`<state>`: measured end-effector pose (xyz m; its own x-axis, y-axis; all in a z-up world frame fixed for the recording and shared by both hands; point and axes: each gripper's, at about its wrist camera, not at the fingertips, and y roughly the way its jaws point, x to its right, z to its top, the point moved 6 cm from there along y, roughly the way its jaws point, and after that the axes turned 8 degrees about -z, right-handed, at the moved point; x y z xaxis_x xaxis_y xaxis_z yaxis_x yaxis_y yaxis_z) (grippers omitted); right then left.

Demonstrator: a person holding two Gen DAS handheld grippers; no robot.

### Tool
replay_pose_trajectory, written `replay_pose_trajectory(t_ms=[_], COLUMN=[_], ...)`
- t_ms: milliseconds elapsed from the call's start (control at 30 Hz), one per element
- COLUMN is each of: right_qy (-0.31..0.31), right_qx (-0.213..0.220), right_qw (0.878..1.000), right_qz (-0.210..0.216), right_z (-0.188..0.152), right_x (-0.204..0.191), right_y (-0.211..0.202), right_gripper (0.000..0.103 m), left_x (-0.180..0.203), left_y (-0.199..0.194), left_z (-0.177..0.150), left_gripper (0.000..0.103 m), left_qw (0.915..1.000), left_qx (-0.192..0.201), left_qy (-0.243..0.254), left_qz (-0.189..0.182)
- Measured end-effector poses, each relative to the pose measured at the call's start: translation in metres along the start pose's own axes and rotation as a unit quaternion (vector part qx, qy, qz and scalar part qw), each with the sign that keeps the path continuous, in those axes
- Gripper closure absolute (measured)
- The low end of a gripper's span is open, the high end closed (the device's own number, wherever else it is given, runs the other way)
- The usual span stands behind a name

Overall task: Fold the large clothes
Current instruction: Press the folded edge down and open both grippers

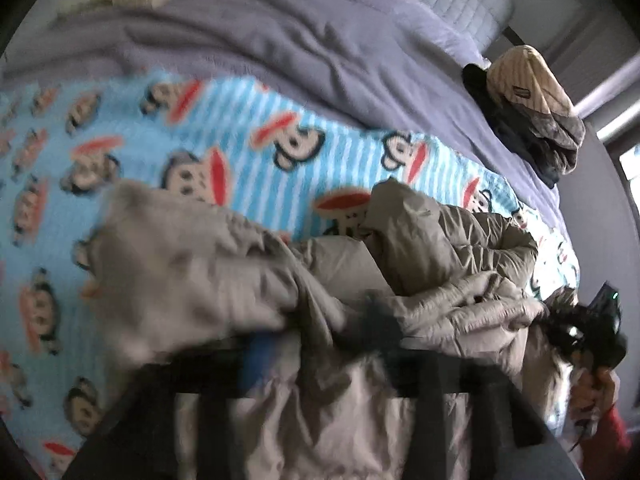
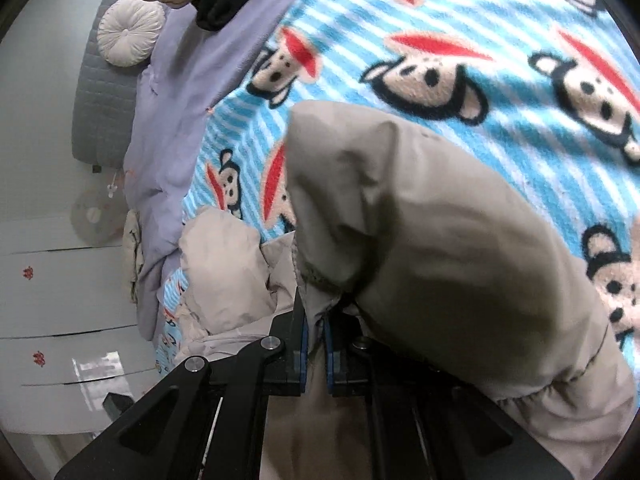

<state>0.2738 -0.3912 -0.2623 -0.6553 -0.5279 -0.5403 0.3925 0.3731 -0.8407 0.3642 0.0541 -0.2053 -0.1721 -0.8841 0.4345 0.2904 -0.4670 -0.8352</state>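
A large beige padded jacket (image 1: 440,264) lies bunched on a blue striped monkey-print blanket (image 1: 224,120). My left gripper (image 1: 316,344) is shut on a fold of the jacket, which drapes over its fingers; the view is blurred. My right gripper (image 2: 316,340) is shut on the jacket's edge (image 2: 420,232), pinched between its blue pads (image 2: 329,356), and a sleeve or hood bulges up over it. The right gripper also shows at the right edge of the left wrist view (image 1: 592,332), held in a hand.
A lilac duvet (image 1: 280,36) covers the far part of the bed. A pile of folded clothes (image 1: 532,120) sits on its edge. A round white cushion (image 2: 130,32) leans on the grey headboard (image 2: 102,92). White drawers (image 2: 60,300) stand beside the bed.
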Motion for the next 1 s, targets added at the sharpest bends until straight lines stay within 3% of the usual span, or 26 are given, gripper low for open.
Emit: replay_pose_trajectory(t_ms=[33,100,167,200,233,300,367,400,433,533,633,833,1000], right_qy=[-0.004,-0.008,-0.017,-0.026,-0.033,-0.072,-0.132,-0.159,-0.179,-0.215,-0.206,-0.112,-0.111], right_qx=[0.001,0.005,0.014,0.022,0.028,0.036,0.036,0.032,0.028,0.054,0.112,0.103,0.098], right_qw=[1.000,1.000,1.000,0.999,0.999,0.997,0.990,0.986,0.982,0.968,0.954,0.975,0.972], right_qz=[-0.003,-0.005,-0.003,-0.001,0.001,0.001,-0.022,-0.039,-0.053,-0.117,-0.187,-0.164,-0.180], right_z=[0.000,0.000,0.000,-0.001,-0.002,-0.011,-0.026,-0.033,-0.039,-0.040,-0.014,0.017,0.024], right_x=[-0.002,-0.005,-0.009,-0.012,-0.016,-0.027,-0.039,-0.043,-0.046,-0.039,-0.008,0.044,0.051], right_y=[-0.002,-0.008,-0.017,-0.024,-0.029,-0.043,-0.046,-0.043,-0.040,-0.032,-0.035,-0.012,0.010], right_gripper=[0.092,0.085,0.060,0.038,0.035,0.037,0.059,0.079,0.083,0.083,0.083,0.088,0.090], left_x=[0.002,0.004,0.003,0.002,0.003,0.005,0.006,0.005,0.004,-0.016,-0.047,-0.072,-0.079], left_y=[-0.009,-0.026,-0.036,-0.040,-0.042,-0.041,-0.027,-0.017,-0.009,0.014,0.036,0.062,0.073], left_z=[0.001,0.002,0.003,0.003,0.003,0.003,0.002,0.001,0.003,0.010,0.011,0.004,0.009], left_gripper=[0.009,0.009,0.009,0.009,0.009,0.013,0.036,0.039,0.040,0.040,0.040,0.040,0.040], left_qw=[0.9998,0.9993,0.9989,0.9985,0.9982,0.9974,0.9970,0.9964,0.9955,0.9899,0.9906,0.9919,0.9914], left_qx=[0.011,0.027,0.038,0.044,0.047,0.048,0.034,0.024,0.023,0.030,0.015,0.016,0.009], left_qy=[0.008,0.019,0.018,0.020,0.024,0.040,0.051,0.053,0.057,0.061,0.024,0.003,-0.010], left_qz=[0.010,0.017,0.022,0.025,0.026,0.035,0.047,0.060,0.072,0.124,0.134,0.126,0.130])
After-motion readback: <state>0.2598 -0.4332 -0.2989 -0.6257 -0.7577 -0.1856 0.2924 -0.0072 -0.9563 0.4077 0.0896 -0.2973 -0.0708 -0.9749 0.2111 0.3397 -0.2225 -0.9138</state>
